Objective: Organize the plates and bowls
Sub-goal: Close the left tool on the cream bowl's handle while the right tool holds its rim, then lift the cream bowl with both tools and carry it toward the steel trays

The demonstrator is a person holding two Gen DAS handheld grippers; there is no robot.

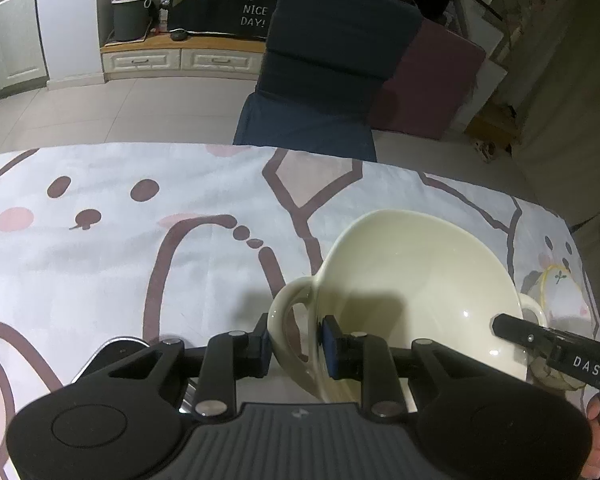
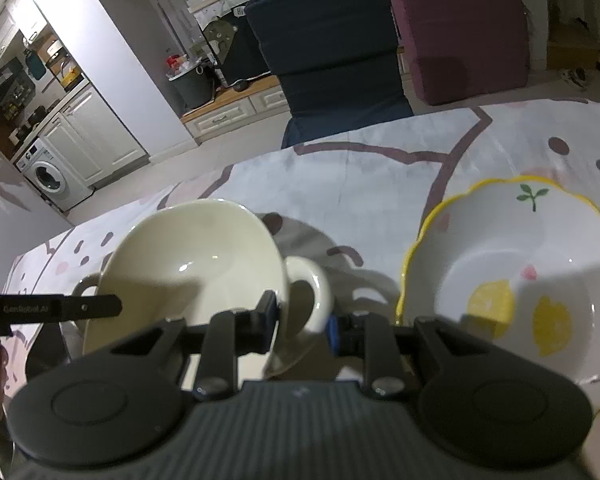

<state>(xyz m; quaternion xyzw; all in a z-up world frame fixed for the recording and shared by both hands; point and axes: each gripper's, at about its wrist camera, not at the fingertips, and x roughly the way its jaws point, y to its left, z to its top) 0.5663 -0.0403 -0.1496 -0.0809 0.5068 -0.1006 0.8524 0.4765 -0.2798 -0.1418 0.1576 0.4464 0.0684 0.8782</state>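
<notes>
On the patterned tablecloth (image 1: 100,264), a glossy cream bowl (image 1: 416,280) with 2 loop handles sits tilted, both grippers clamped on it. Beside it lies a scalloped, yellow-rimmed dish (image 2: 512,264) painted with lemons, partly cut off at the frame edge. Wide bare cloth stretches toward the far table edge. The left gripper (image 1: 296,346) pinches one handle; the right gripper (image 2: 302,322) pinches the other, pads against ceramic.
</notes>
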